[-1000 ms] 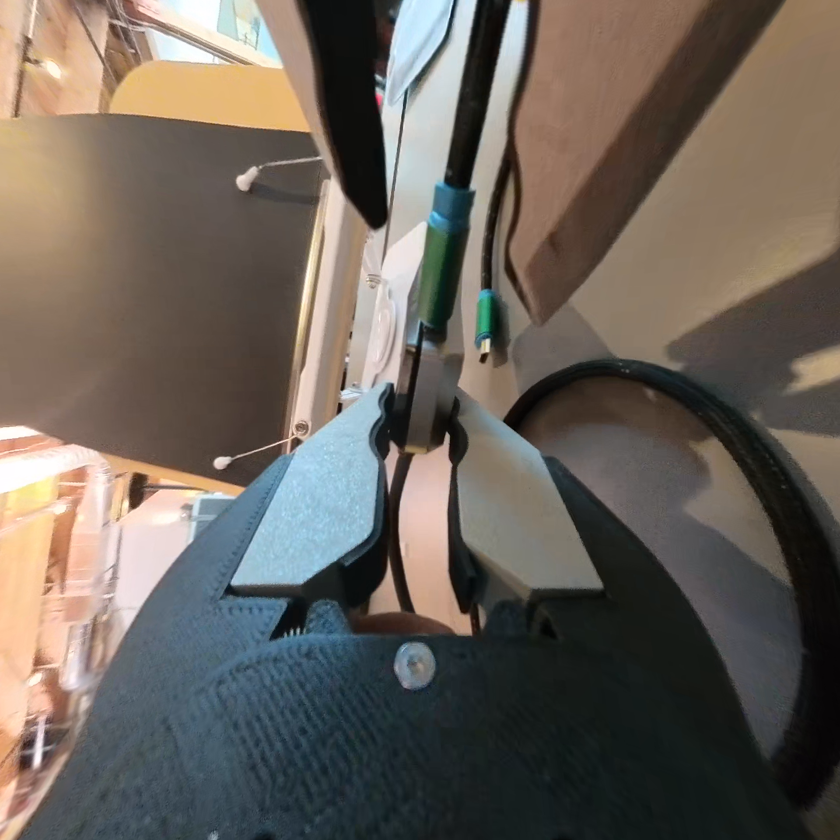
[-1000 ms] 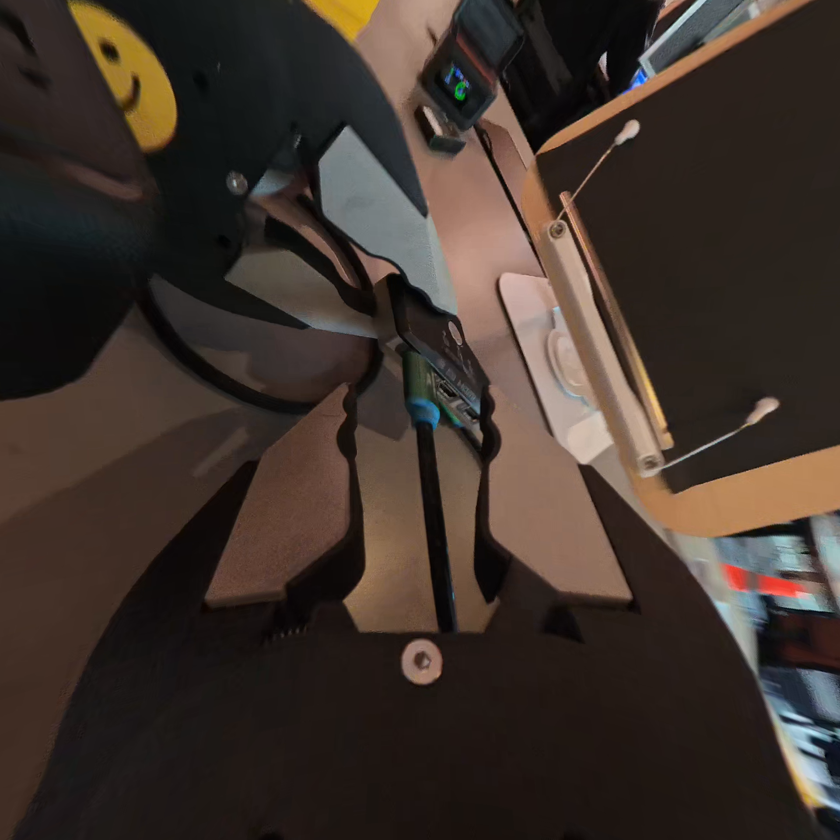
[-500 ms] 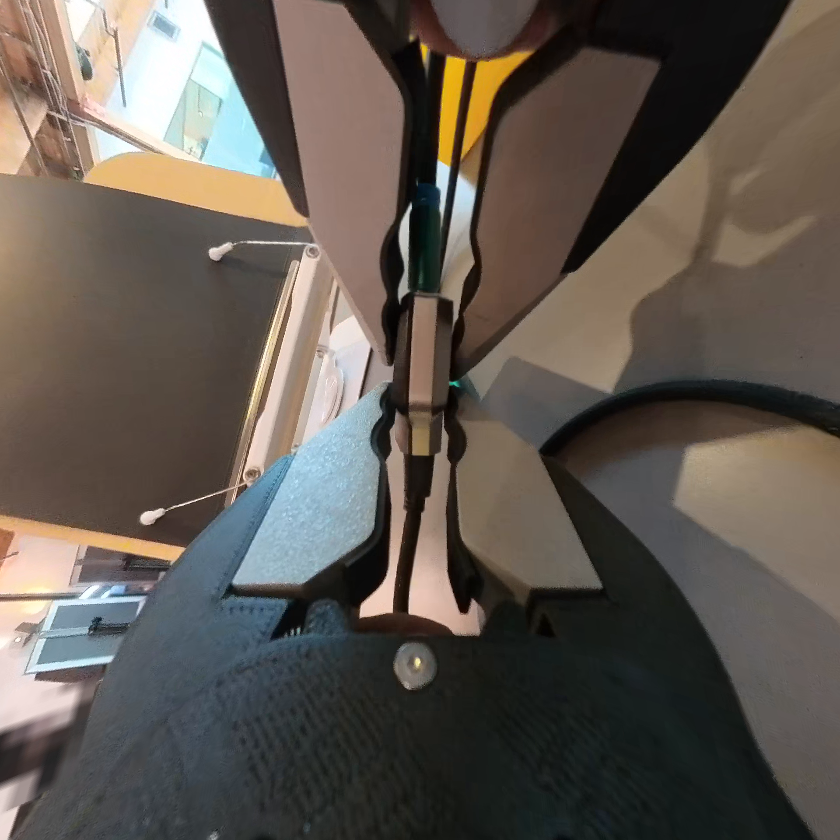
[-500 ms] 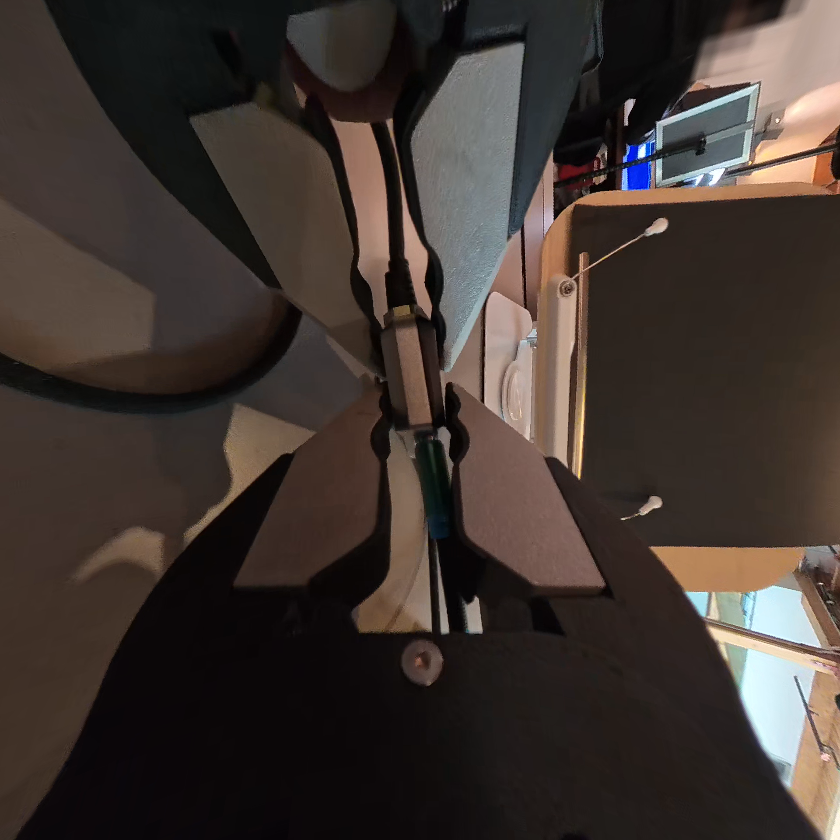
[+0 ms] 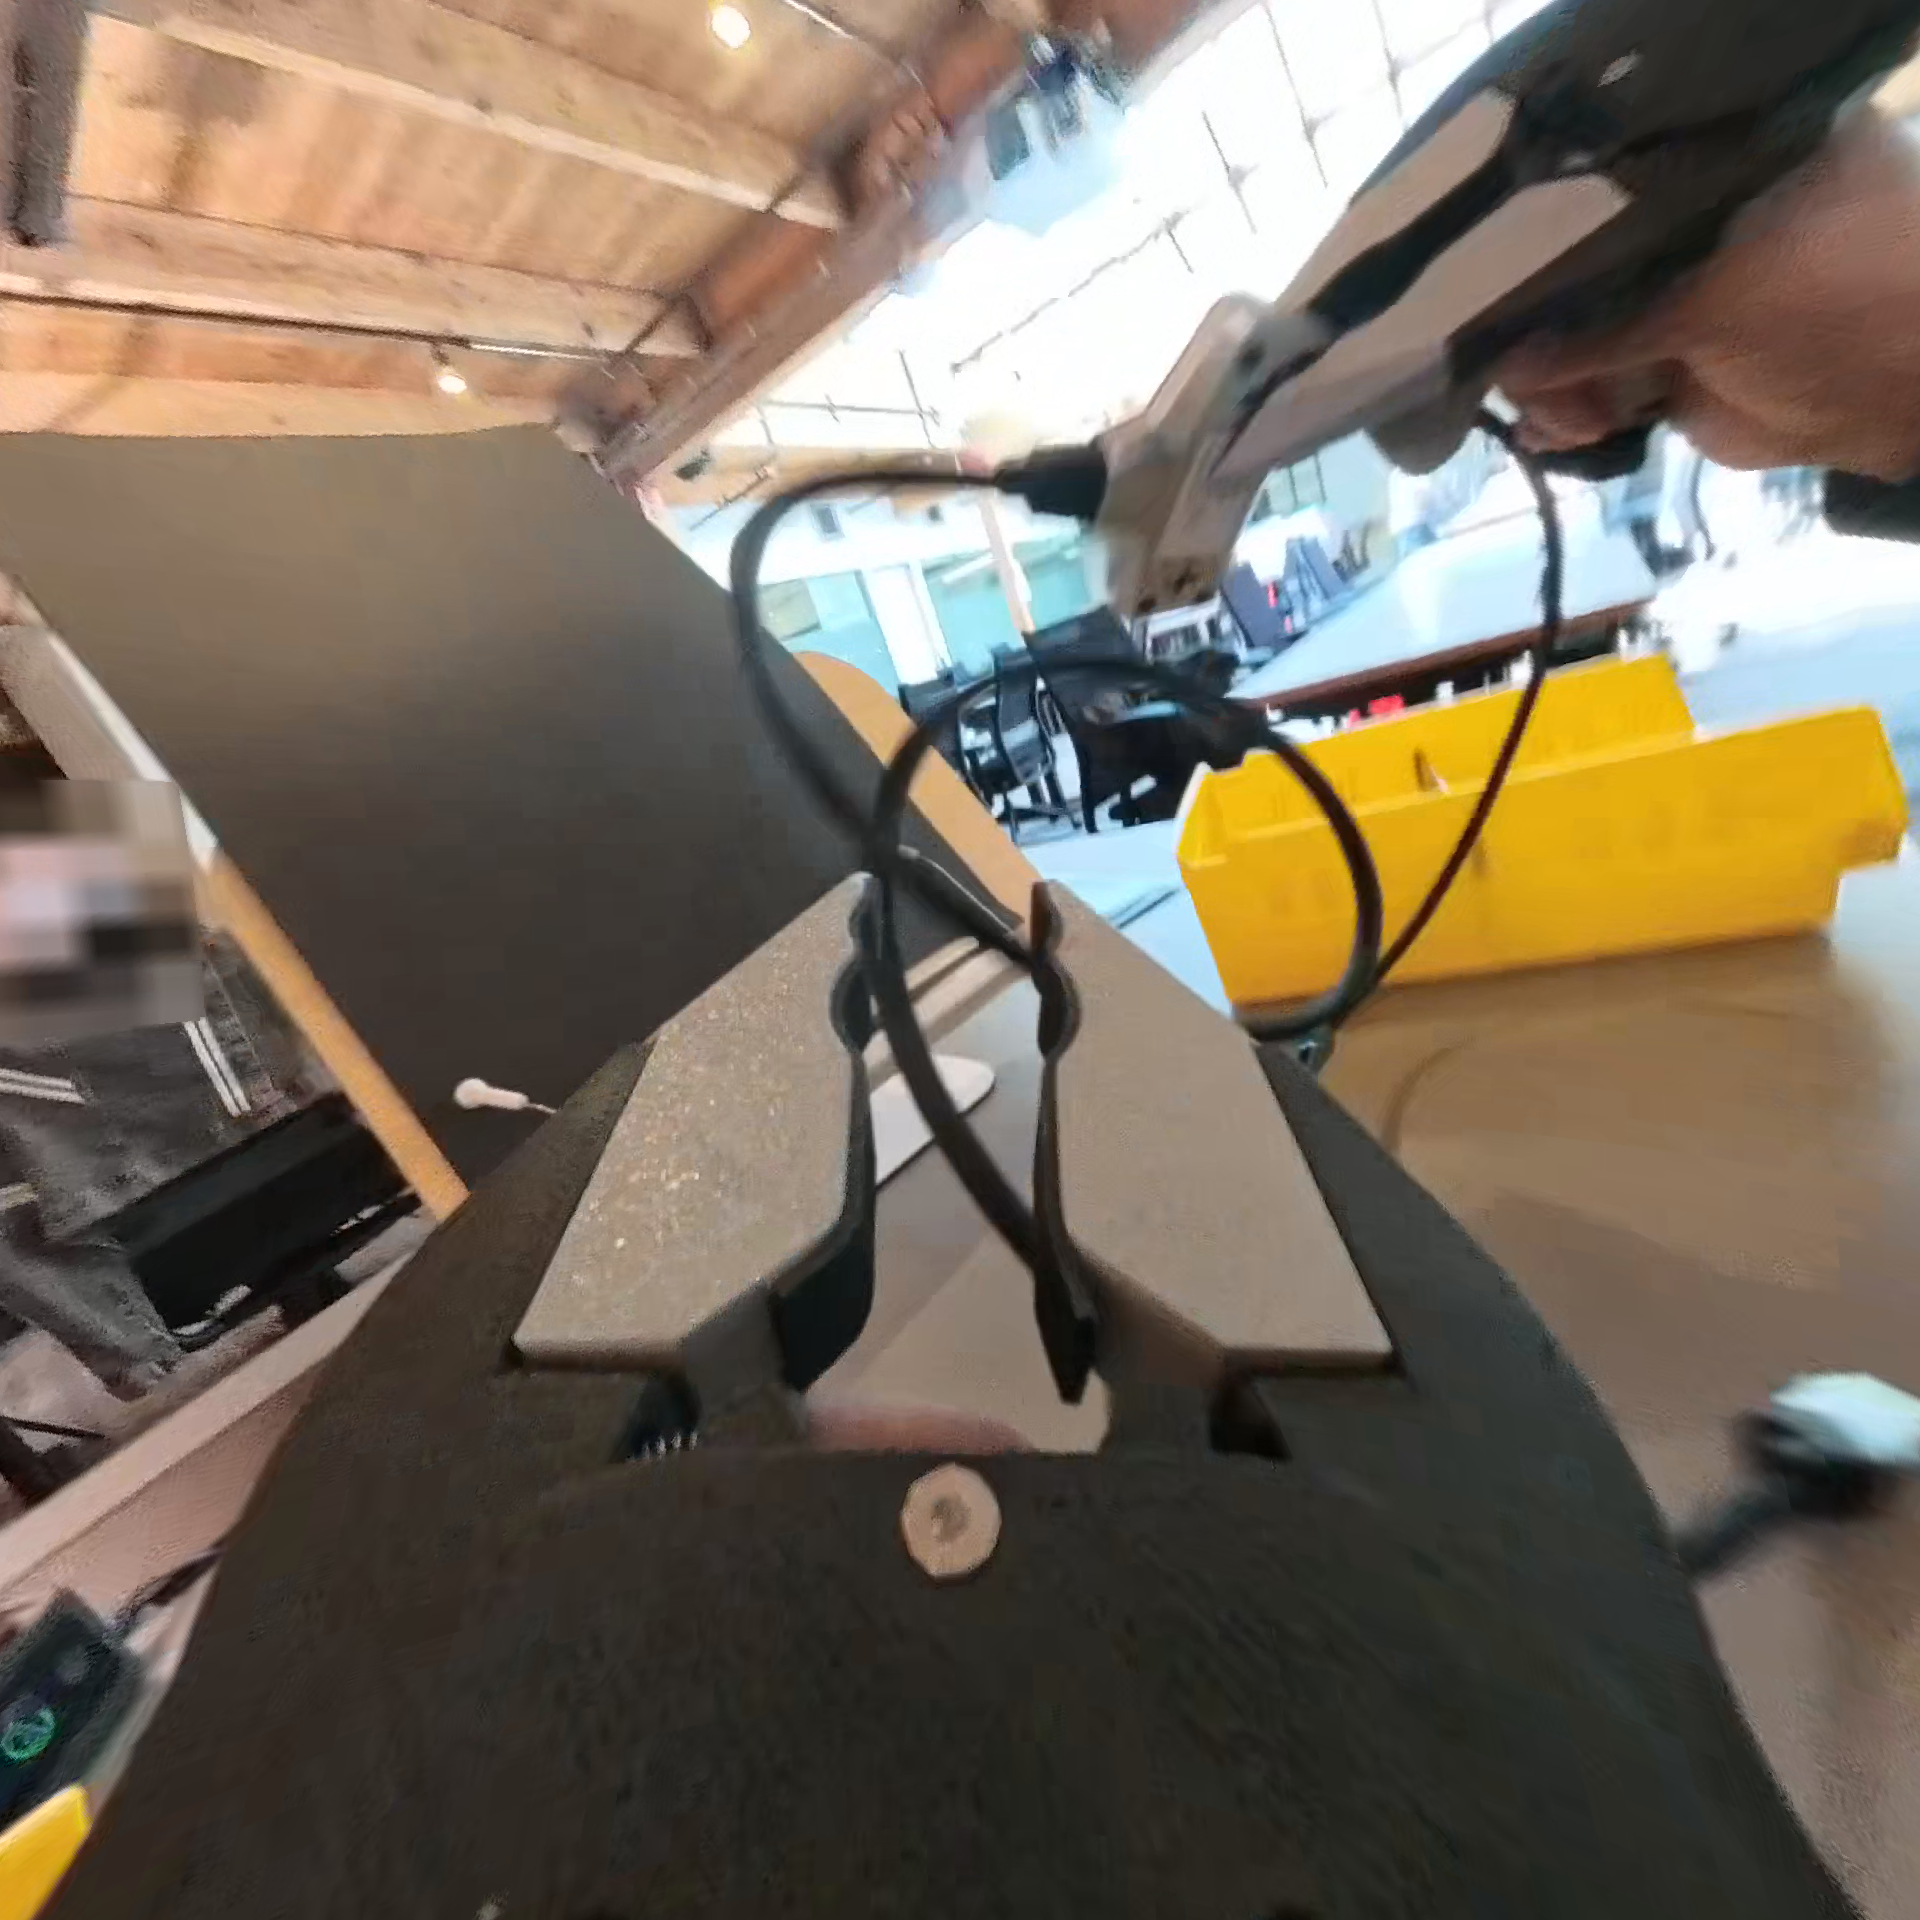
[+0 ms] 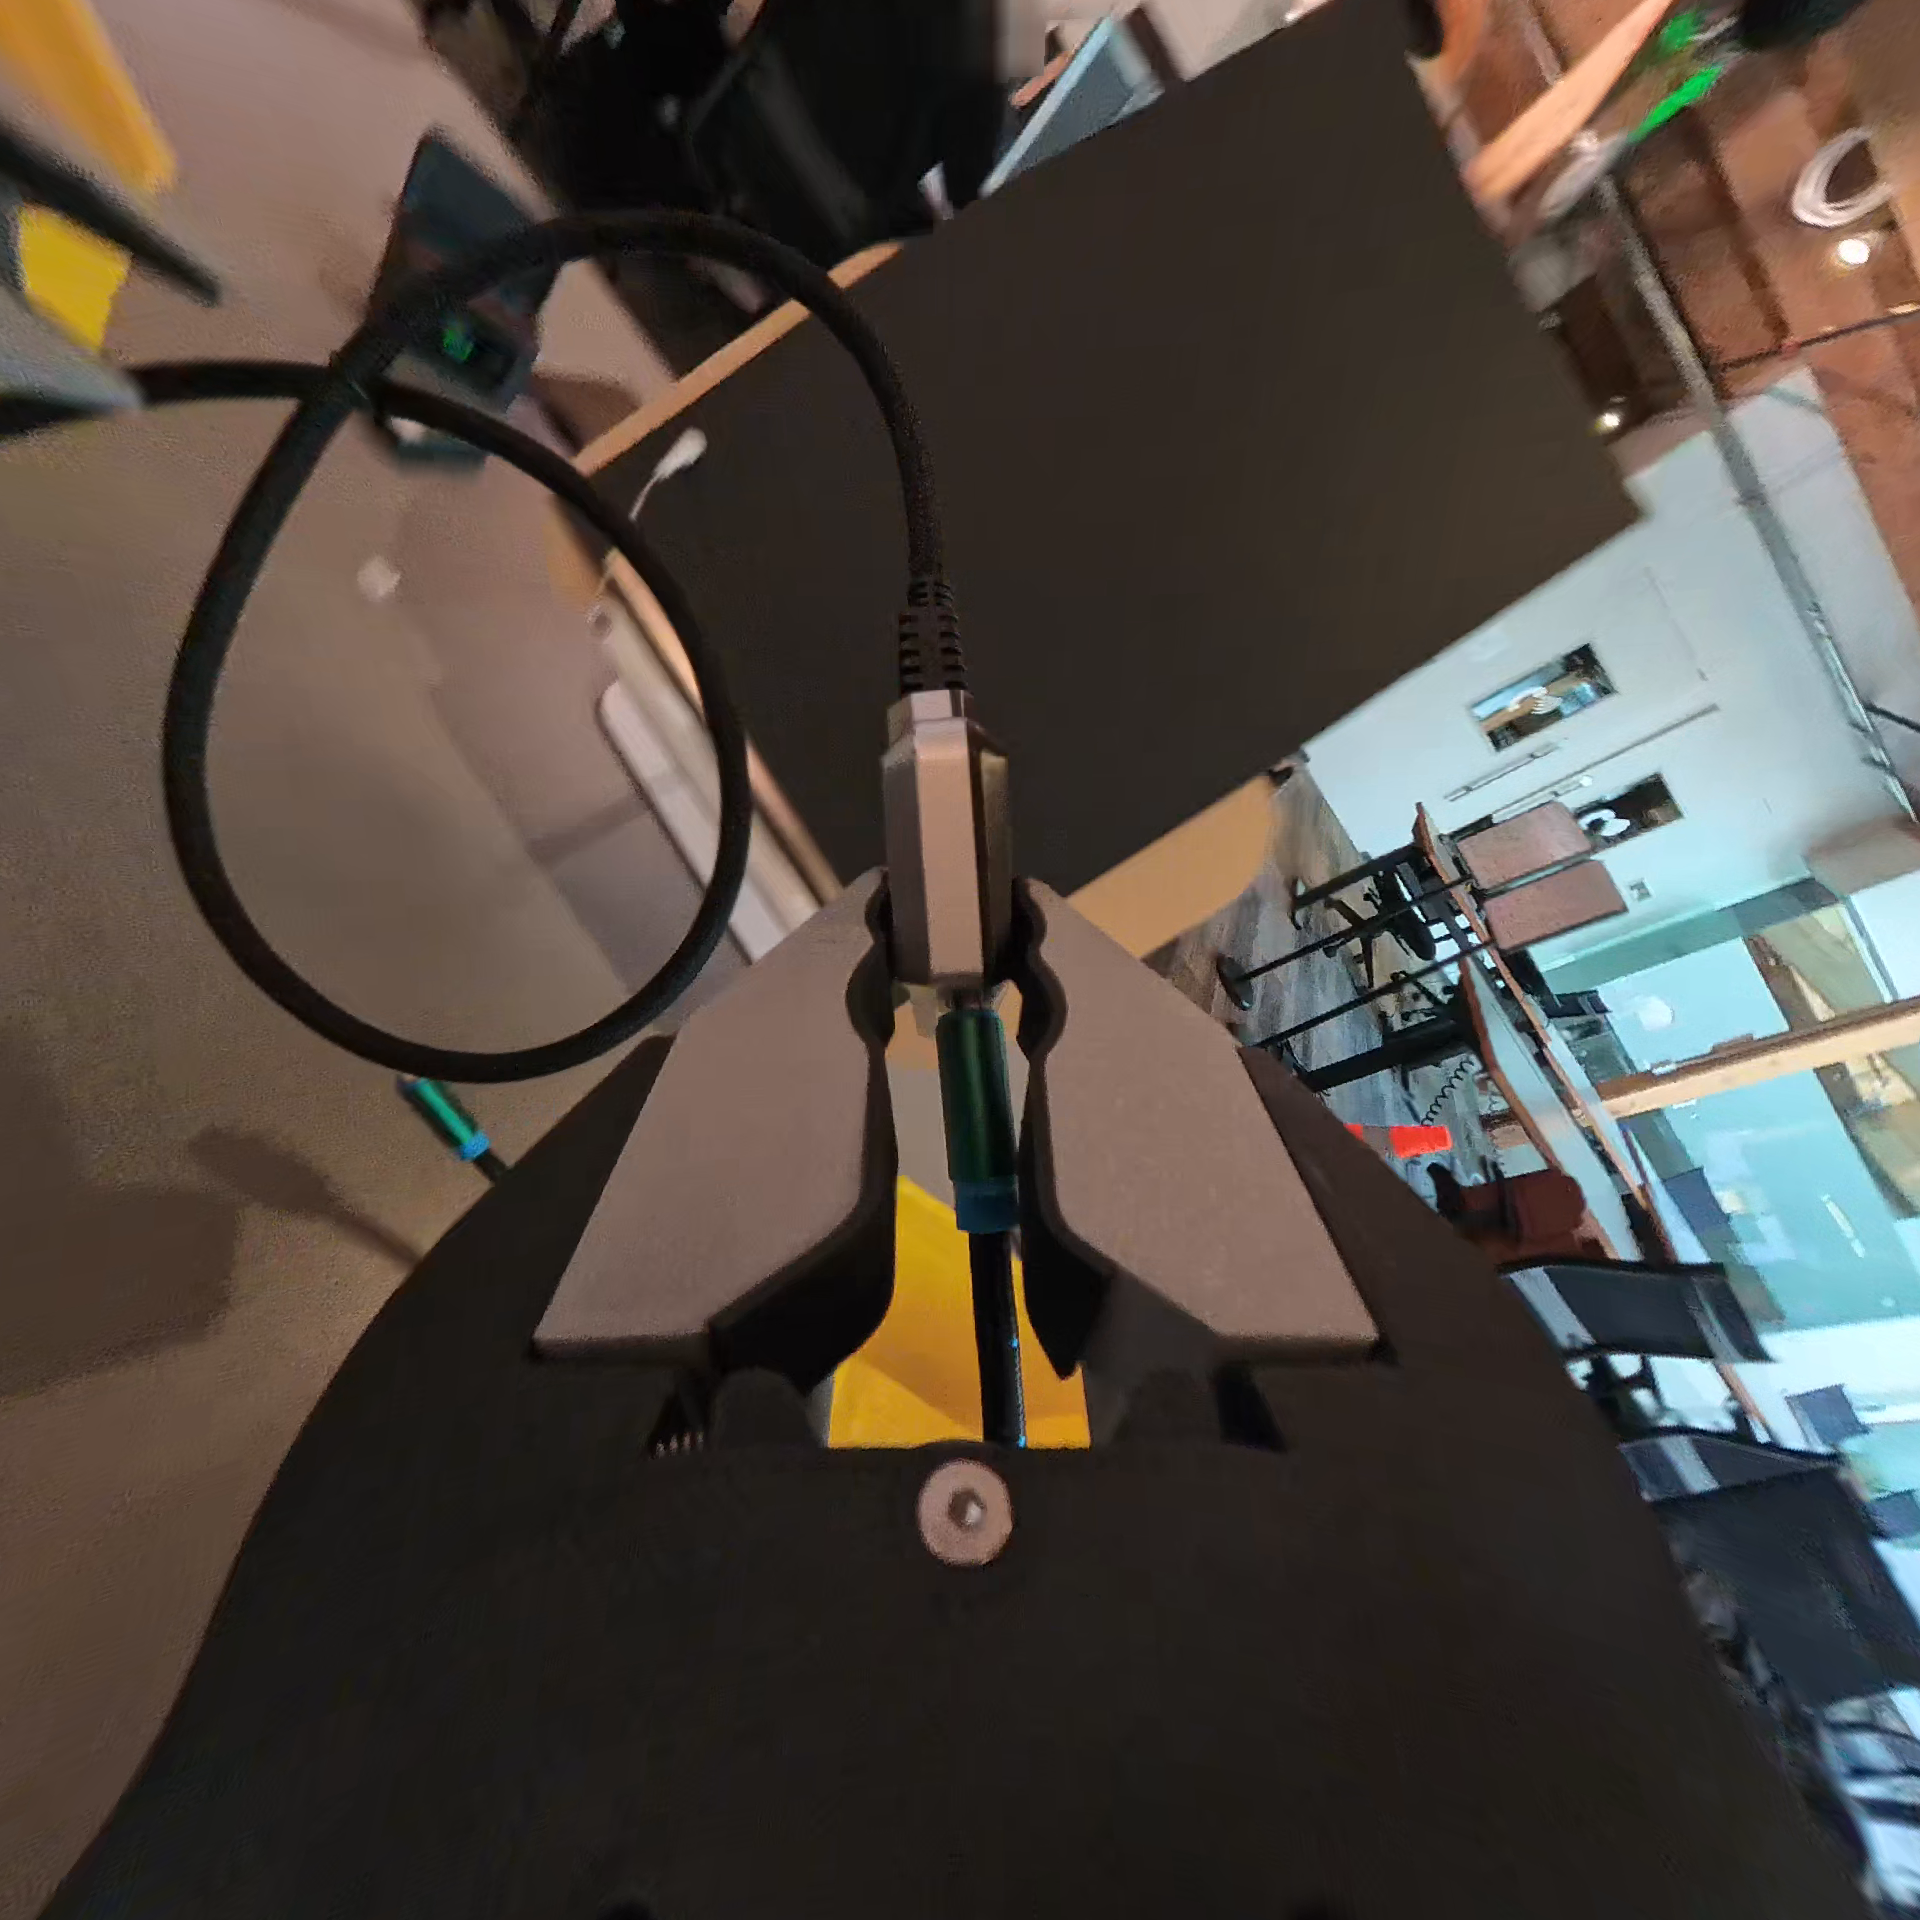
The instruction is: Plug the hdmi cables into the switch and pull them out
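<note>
My right gripper [image 6: 951,894] is shut on the grey switch [image 6: 945,821] and holds it in the air. A green plug with a blue collar [image 6: 977,1112] sits in the switch's near end, between my fingers. The switch's black braided cable [image 6: 457,1049] loops out to the left. My left gripper [image 5: 951,914] is open, and that black cable [image 5: 935,1101] runs loosely through its gap. In the left wrist view the right gripper [image 5: 1174,457] is blurred at the upper right, held by a hand. A second green plug [image 6: 447,1117] lies on the table.
A yellow bin [image 5: 1558,831] stands on the brown table [image 5: 1610,1143] at the right. A large black panel with a wooden edge [image 5: 416,727] leans at the left and also shows in the right wrist view [image 6: 1195,416]. A small device with a green light [image 6: 468,343] sits farther back. Some 20 centimeters of space lies between my two pairs of fingers.
Half a second ago both grippers pinched the switch. My left gripper has let go of it, opened and drawn away. My right gripper has lifted the switch with the green plug still in it.
</note>
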A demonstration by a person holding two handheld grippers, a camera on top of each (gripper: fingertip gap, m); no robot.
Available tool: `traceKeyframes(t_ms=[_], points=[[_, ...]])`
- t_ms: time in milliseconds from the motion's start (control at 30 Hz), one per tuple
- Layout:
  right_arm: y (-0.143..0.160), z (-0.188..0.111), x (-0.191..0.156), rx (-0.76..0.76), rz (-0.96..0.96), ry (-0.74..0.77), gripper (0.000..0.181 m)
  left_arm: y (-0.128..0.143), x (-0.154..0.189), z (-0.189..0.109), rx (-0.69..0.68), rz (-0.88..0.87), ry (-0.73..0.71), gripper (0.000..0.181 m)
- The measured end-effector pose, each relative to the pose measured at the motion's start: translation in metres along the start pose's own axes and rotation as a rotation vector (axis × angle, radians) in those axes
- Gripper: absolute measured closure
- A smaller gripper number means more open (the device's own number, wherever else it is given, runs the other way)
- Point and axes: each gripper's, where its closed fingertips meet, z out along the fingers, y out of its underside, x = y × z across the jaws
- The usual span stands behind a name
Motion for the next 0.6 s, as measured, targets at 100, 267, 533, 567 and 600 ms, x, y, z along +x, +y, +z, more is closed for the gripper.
traceKeyframes(t_ms=[100,267,533,567,600], points=[[-0.024,-0.036,0.059,0.057,0.08,0.069,0.163,-0.006,-0.012,-0.004,0.047,-0.101,-0.023,0.156],[-0.04,-0.076,0.146,0.083,0.117,0.196,0.162,0.003,-0.026,-0.005,0.039,-0.195,-0.059,0.159],[-0.017,-0.151,0.251,0.116,0.276,0.377,0.163,0.025,-0.039,-0.003,-0.039,-0.233,-0.113,0.16],[-0.013,-0.164,0.261,0.111,0.276,0.409,0.163,0.026,-0.038,-0.003,-0.043,-0.232,-0.113,0.16],[-0.008,-0.175,0.269,0.104,0.28,0.436,0.163,0.027,-0.038,-0.002,-0.047,-0.229,-0.114,0.161]])
